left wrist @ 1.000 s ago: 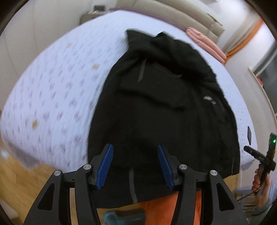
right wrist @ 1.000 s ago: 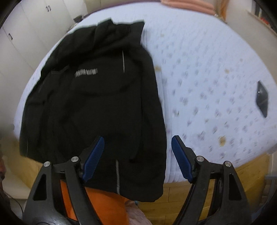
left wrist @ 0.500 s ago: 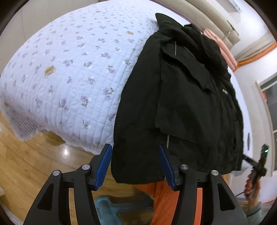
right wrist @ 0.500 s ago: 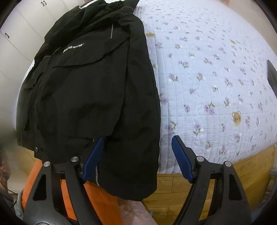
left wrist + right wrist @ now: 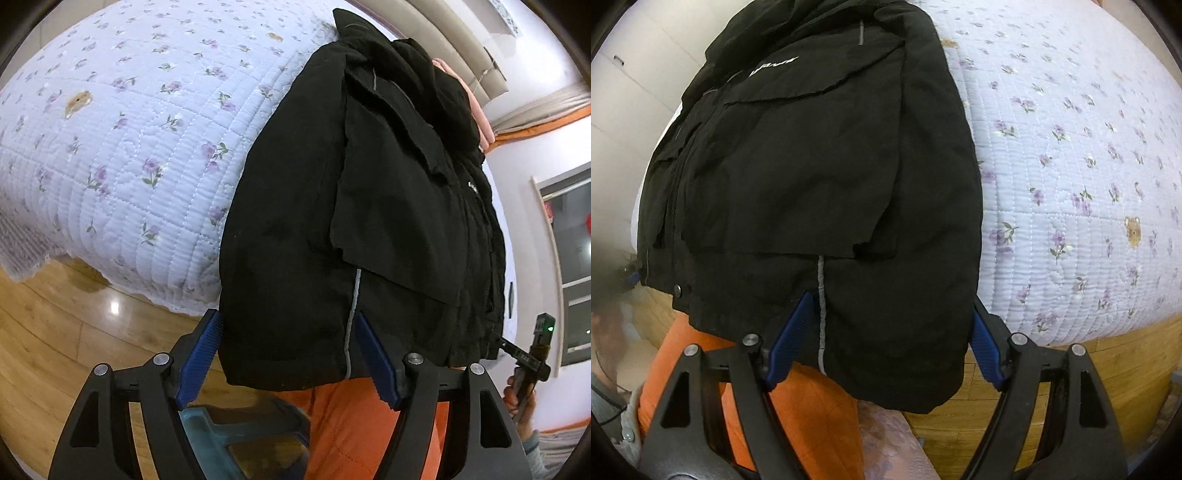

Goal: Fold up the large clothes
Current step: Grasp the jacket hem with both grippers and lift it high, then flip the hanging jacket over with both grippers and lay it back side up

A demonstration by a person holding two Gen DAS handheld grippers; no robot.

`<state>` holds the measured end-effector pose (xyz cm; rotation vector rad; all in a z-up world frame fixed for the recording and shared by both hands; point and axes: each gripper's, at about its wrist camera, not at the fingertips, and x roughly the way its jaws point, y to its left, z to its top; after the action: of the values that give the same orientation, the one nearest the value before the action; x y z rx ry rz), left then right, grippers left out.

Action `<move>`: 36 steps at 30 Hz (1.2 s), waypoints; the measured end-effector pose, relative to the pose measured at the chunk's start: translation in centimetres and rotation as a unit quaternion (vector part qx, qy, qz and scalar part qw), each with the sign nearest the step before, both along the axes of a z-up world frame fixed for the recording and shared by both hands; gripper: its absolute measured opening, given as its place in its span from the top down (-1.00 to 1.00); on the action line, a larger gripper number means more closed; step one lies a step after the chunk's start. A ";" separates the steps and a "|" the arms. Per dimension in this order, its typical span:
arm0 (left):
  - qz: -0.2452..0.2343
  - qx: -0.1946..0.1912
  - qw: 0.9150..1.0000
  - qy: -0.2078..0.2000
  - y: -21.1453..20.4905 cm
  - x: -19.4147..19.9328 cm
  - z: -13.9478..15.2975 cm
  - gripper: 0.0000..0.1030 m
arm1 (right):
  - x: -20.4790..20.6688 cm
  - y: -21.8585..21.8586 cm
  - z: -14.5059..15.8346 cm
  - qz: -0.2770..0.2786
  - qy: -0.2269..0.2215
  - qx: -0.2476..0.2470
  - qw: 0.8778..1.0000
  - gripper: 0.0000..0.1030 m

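A large black jacket point(image 5: 362, 206) lies on the bed, its hem hanging over the near edge. In the right wrist view it point(image 5: 820, 177) shows a white chest logo and grey reflective strips. My left gripper point(image 5: 286, 354) is open, its blue pads on either side of the hem's left corner. My right gripper point(image 5: 886, 339) is open, its pads on either side of the hem's right corner. The right gripper also shows at the far right of the left wrist view point(image 5: 532, 354).
The bed has a white quilt with purple flowers point(image 5: 122, 147), also seen in the right wrist view point(image 5: 1089, 166). Wooden floor point(image 5: 48, 332) lies below the bed edge. The person's orange trousers point(image 5: 362, 424) are close under the hem. A teal object point(image 5: 240, 439) sits by the left gripper.
Both grippers have come down and closer to the bed edge. The hem corners now sit between the open pads of each gripper.
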<state>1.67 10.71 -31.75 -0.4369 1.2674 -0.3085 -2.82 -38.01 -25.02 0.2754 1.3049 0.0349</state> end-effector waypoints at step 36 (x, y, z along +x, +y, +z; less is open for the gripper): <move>-0.028 0.028 0.971 -0.237 -4.0 6.7 17.7 0.83 | 7.8 -0.5 15.5 0.001 -0.160 -0.017 0.987 0.88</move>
<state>8.37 6.68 -14.03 -0.2578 0.8192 -0.3963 4.96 -38.54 -9.50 0.2282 0.9858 0.0561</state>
